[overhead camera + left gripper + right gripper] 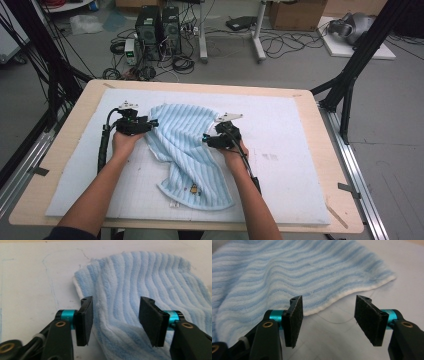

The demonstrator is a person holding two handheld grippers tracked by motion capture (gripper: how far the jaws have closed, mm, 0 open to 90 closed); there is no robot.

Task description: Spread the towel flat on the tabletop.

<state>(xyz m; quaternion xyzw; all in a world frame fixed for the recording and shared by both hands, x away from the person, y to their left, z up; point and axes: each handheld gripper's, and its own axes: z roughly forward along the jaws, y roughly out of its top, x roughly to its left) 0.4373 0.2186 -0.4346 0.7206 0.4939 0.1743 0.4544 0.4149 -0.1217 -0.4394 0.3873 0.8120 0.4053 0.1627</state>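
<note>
Left gripper (pixel 115 320) and right gripper (pixel 328 318) gape wide, empty, at the towel's (pixel 190 145) edges.

Beyond my table's far edge, at twelve o'clock, two computer towers (pixel 159 27) stand among tangled cables (pixel 182 64); a cardboard box (pixel 296 14) sits toward one o'clock.

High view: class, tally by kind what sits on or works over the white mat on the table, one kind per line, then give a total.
Striped blue towel: 1
White mat: 1
Hand-held tongs: 2, left tongs and right tongs, both open
Total: 4
</note>
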